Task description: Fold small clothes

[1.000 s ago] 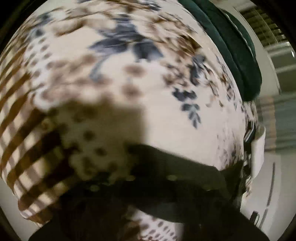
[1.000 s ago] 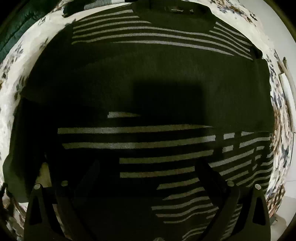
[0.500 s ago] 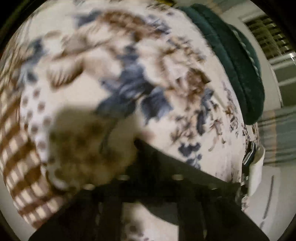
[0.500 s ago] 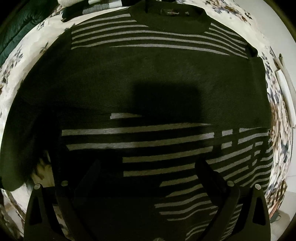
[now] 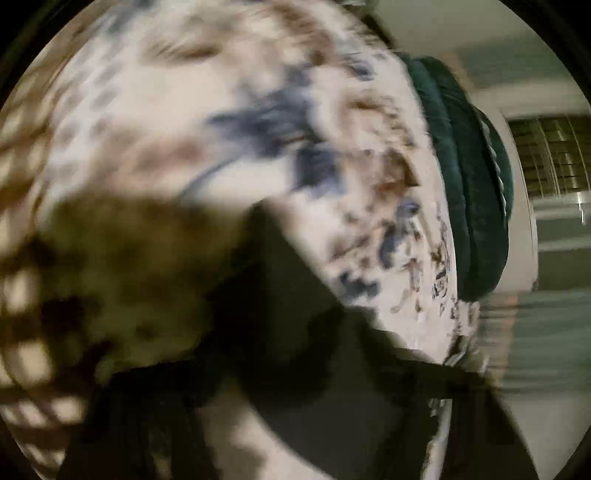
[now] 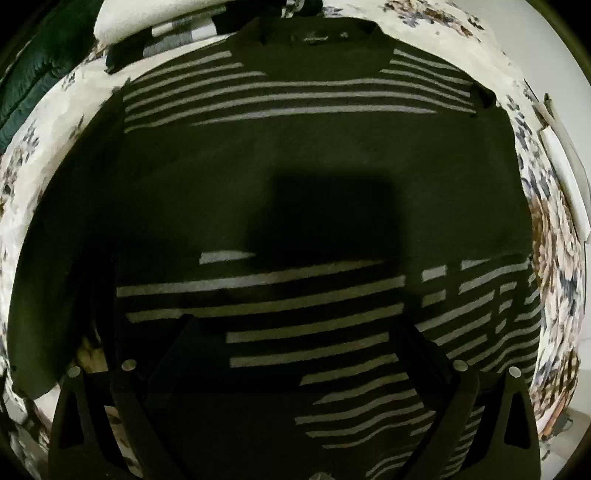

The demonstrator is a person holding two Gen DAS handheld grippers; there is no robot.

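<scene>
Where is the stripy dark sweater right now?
In the right wrist view, the dark knitted sweater with pale grey stripes lies spread flat on the white floral bedspread, its collar at the top, near folded clothes at upper left.

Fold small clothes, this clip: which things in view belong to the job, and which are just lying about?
Job:
- striped sweater
- right gripper, open above it

Lying about:
- floral bedsheet
- green cushion
- folded clothes

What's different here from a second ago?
The left gripper, shut on a fold of the sweater, has swung across the floral bedspread, lifting that fold. The right gripper has drawn back slightly, so more shows beyond the collar. Its jaws stay wide open and empty; the sweater stays spread flat.
</scene>
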